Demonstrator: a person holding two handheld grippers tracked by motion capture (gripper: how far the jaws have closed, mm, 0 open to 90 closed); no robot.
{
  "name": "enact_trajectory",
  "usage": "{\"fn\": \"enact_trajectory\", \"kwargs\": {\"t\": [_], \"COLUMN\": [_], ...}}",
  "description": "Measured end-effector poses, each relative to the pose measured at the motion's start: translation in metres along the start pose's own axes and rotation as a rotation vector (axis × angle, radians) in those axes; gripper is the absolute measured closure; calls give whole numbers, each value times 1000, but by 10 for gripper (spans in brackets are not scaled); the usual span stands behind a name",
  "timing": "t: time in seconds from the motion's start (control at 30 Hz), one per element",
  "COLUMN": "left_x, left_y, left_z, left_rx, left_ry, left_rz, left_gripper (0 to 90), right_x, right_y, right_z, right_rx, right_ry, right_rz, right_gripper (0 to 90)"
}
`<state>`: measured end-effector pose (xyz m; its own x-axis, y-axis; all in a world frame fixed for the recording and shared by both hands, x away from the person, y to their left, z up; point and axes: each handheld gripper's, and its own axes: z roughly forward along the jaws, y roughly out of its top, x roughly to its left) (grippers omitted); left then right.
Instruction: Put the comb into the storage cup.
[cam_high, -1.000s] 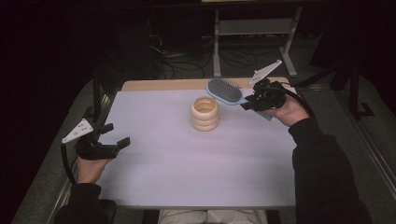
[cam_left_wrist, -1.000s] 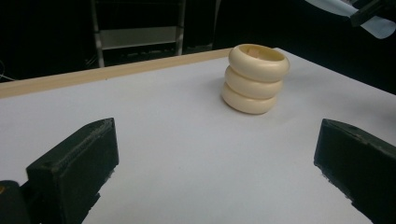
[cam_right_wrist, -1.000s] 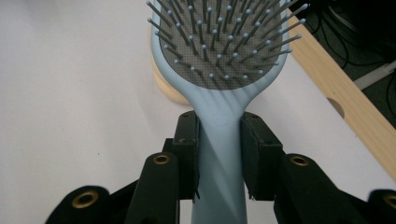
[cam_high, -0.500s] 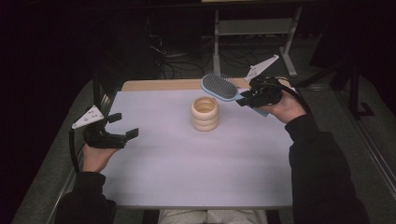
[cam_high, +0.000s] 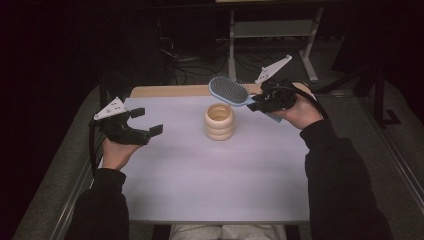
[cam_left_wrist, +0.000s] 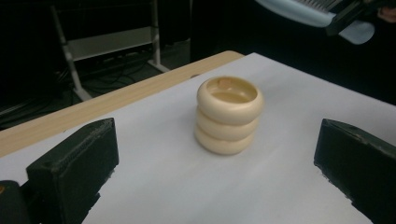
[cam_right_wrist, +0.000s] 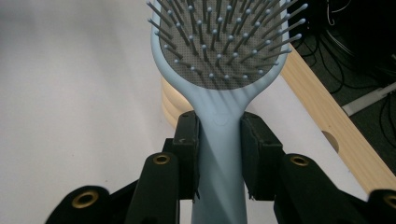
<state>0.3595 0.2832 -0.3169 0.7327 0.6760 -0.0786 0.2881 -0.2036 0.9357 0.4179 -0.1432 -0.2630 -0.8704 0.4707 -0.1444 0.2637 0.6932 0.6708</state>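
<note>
A cream ribbed cup, shaped like three stacked rings, stands upright at the far middle of the white table top. My right gripper is shut on the handle of a light blue hairbrush, bristles up. The brush head hangs in the air just behind and above the cup. My left gripper is open, held above the table's left side, with the cup straight ahead between its jaws at some distance.
A wooden strip runs along the table's far edge. Behind it stand a metal rack and loose cables on a dark floor.
My left gripper has risen and moved forward and inward toward the cup. My right gripper has carried the brush left, so its head now hangs nearer the cup.
</note>
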Motion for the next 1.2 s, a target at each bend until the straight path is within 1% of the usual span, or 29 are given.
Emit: {"fn": "enact_trajectory", "kwargs": {"t": [0.1,0.17,0.23,0.3,0.37,0.43,0.53,0.57,0.6,0.7,0.8,0.87,0.93,1.07,1.2], "left_x": [-2,-2,-1,0,1,1,-2,-3,-3,-3,-3,-4,-6,-11,-14], "left_y": [7,11,14,15,16,17,19,20,21,23,25,25,25,27,30], "left_z": [7,12,16,21,25,28,34,35,37,44,52,59,64,76,83], "left_rx": [8,4,1,2,8,6,-9,-9,-11,-30,-35,-34,-31,-19,-23], "left_ry": [-13,-23,-34,-36,-32,-36,-64,-68,-73,-87,-89,-104,-111,-125,-138], "left_rz": [6,-2,-19,-39,-41,-53,-65,-62,-64,-99,-114,-143,-143,-148,-157], "left_gripper": [0,0,0,0,0,0,0,0,0,0,0,0,0,0,0], "right_x": [2,3,4,5,7,7,8,9,9,9,11,11,11,11,13], "right_y": [4,6,8,11,13,15,18,19,20,22,24,24,25,26,27], "right_z": [2,4,6,8,10,11,14,14,15,18,20,21,23,27,31], "right_rx": [-2,-4,-3,-3,-3,-2,-4,-3,-5,-6,-6,-8,-9,-13,-12], "right_ry": [3,6,9,11,14,17,25,28,26,27,27,31,32,35,39], "right_rz": [-6,-9,-14,-16,-20,-26,-30,-26,-32,-31,-35,-36,-42,-39,-45], "right_gripper": [683,683,683,683,683,683,683,683,683,683,682,683,683,683,683]}}
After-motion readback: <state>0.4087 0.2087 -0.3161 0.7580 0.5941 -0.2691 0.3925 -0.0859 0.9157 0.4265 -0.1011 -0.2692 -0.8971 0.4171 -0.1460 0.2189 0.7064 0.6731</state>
